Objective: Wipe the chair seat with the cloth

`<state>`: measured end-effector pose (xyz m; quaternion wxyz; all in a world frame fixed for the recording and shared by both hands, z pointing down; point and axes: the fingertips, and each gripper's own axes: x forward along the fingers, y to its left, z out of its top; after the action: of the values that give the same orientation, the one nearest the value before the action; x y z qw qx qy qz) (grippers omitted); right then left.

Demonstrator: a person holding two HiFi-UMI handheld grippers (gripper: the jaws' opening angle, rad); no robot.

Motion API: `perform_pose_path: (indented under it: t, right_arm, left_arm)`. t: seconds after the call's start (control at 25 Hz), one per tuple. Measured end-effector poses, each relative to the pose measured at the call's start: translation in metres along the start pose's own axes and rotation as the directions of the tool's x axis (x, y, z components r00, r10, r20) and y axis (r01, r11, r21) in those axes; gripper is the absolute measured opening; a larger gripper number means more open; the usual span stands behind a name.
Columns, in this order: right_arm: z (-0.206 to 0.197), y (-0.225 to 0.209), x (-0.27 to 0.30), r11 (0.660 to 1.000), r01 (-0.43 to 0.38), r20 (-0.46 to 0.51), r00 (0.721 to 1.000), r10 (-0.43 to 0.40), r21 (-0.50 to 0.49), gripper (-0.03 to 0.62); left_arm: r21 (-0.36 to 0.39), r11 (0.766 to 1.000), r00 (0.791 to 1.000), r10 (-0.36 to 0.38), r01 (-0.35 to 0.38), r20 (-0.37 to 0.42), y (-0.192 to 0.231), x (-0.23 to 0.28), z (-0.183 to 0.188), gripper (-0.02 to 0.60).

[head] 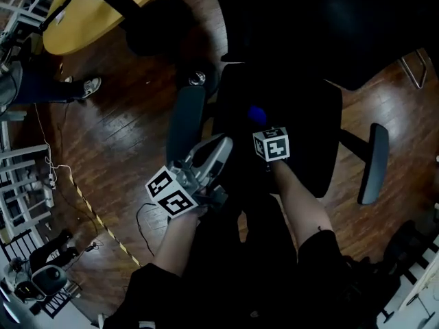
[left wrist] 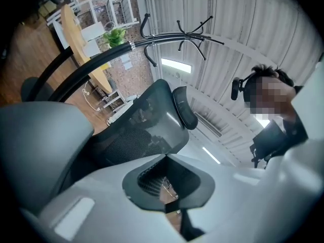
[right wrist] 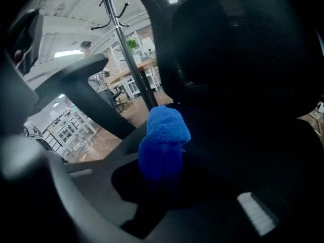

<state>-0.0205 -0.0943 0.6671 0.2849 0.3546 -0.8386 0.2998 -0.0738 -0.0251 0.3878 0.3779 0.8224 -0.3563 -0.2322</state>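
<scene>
Plainly, the black chair seat (head: 302,136) takes the middle of the head view, with a grey armrest (head: 185,123) along its left edge. The left gripper (head: 218,149) hangs beside that armrest, off the seat's front-left corner. Its own view shows the jaws together with nothing between them, pointing up at the chair back (left wrist: 142,125). The right gripper (head: 263,130) is over the seat, clamped on the blue cloth (head: 256,114), which sits toward the left edge, about halfway between front and back. Whether the cloth touches the seat I cannot tell. Only a short wad sticks out past the jaws (right wrist: 162,146) — so I judge that pressing down could rub the hard tips on the seat, and drag could pull the cloth out. Nothing steadies the chair, so a firm stroke may turn it.
</scene>
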Motion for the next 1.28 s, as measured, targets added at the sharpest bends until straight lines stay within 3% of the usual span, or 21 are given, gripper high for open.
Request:
perform_pose_path:
  t: [0.12, 0.2, 0.4, 0.52, 0.72, 1.04, 1.28]
  right_arm:
    - [-0.01, 0.053, 0.024, 0.996, -0.091, -0.028, 0.995, 0.091, -0.01, 0.038]
    - [-0.013, 0.071, 0.035, 0.994, -0.11, -0.022, 0.994, 0.11, -0.003, 0.038]
    - [-0.024, 0.06, 0.034, 0.995, -0.088, -0.007, 0.996, 0.088, -0.051, 0.038]
    - [-0.036, 0.036, 0.016, 0.998, -0.038, -0.013, 0.999, 0.037, -0.05, 0.038]
    - [-0.068, -0.032, -0.021, 0.994, 0.113, -0.055, 0.992, -0.113, -0.007, 0.037]
    - [-0.113, -0.151, -0.141, 0.931, 0.361, -0.075, 0.931, -0.356, 0.06, 0.037]
    - [-0.122, -0.181, -0.166, 0.907, 0.413, -0.082, 0.91, -0.407, 0.083, 0.038]
  left_arm:
    - [-0.012, 1.0, 1.0, 0.008, -0.008, 0.009, 0.005, -0.003, -0.004, -0.008]
    - [-0.015, 1.0, 1.0, 0.013, -0.013, 0.01, 0.009, -0.006, -0.006, -0.008]
    - [-0.017, 0.999, 1.0, 0.029, -0.029, 0.005, 0.013, -0.012, -0.013, -0.008]
    - [-0.018, 0.999, 1.0, 0.027, -0.027, 0.0, 0.009, -0.013, -0.015, -0.008]
    - [-0.018, 1.0, 0.999, 0.009, -0.009, -0.036, 0.009, -0.006, -0.017, -0.008]
    - [-0.017, 0.999, 0.989, -0.039, 0.037, -0.145, -0.008, 0.025, -0.052, -0.008]
    - [-0.025, 0.998, 0.985, -0.054, 0.051, -0.164, -0.006, 0.034, -0.056, -0.008]
